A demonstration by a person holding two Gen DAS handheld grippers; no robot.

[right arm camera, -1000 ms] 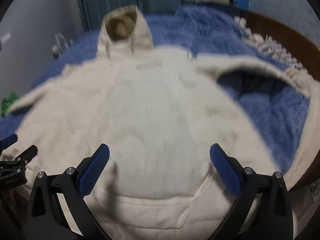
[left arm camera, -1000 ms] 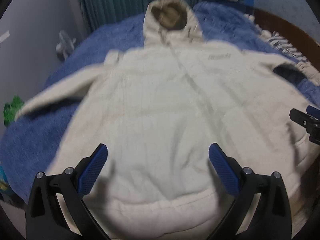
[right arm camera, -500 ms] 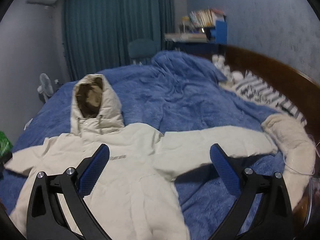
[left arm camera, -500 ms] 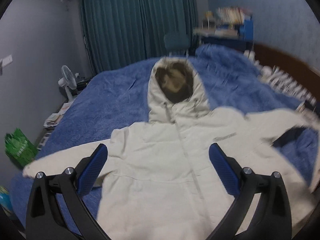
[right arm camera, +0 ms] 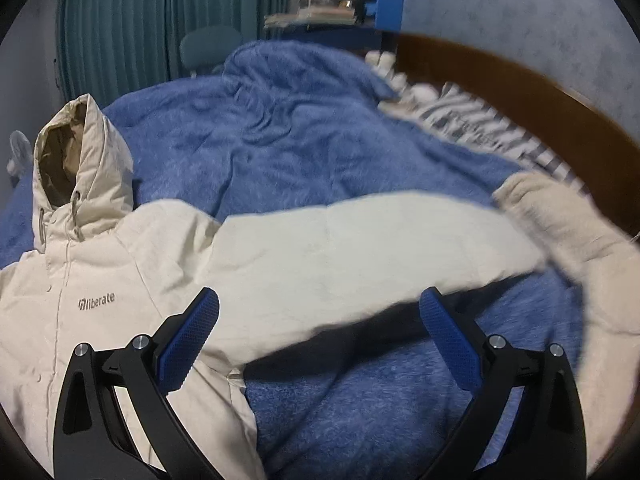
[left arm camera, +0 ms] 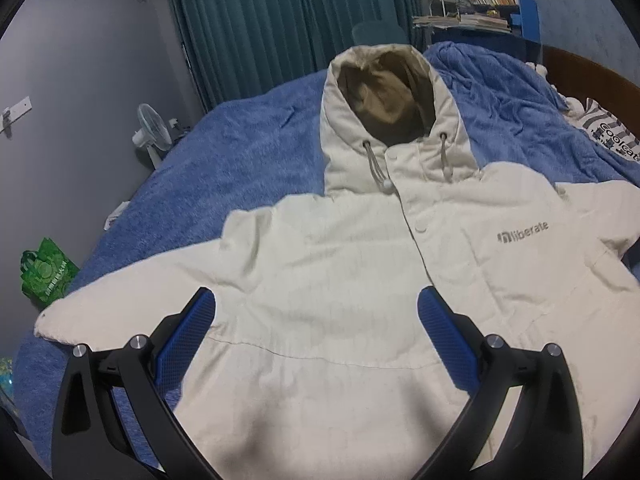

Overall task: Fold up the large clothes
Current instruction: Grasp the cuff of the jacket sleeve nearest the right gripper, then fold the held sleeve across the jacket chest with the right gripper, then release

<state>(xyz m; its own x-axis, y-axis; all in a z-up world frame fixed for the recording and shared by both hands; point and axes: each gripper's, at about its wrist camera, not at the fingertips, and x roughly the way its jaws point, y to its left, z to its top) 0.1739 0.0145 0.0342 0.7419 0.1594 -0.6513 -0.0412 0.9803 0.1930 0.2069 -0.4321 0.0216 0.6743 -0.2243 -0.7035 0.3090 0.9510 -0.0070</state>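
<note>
Cream hooded jacket (left arm camera: 344,264) spread front-up on the blue blanket (left arm camera: 248,152) of the bed, hood (left arm camera: 384,96) toward the far edge by the curtain (left arm camera: 288,12), hem toward the near edge. One sleeve (left arm camera: 132,292) stretched toward the bed's left edge, the other sleeve (right arm camera: 380,240) toward the headboard (right arm camera: 520,92) side, ending near a fleecy cream item (right arm camera: 568,232) there.

Left claw (left arm camera: 316,320) wide, holding nothing, over the lower chest. Right claw (right arm camera: 320,316) equally wide and empty, over the underside of the outstretched sleeve and bare blanket below it.

A second ago both claws low over the hem, view filled with blurred fabric; since then raised and tipped up, so the whole garment shows. Left view now sharp and steady; right view slewed toward the headboard side, sleeve end smeared by motion. Sleeve on that side lying straight rather than humped as before.

Judged: spreading and smoothing finished, no fold made yet. Likely next, a pinch on the right sleeve to bring it across the chest.
</note>
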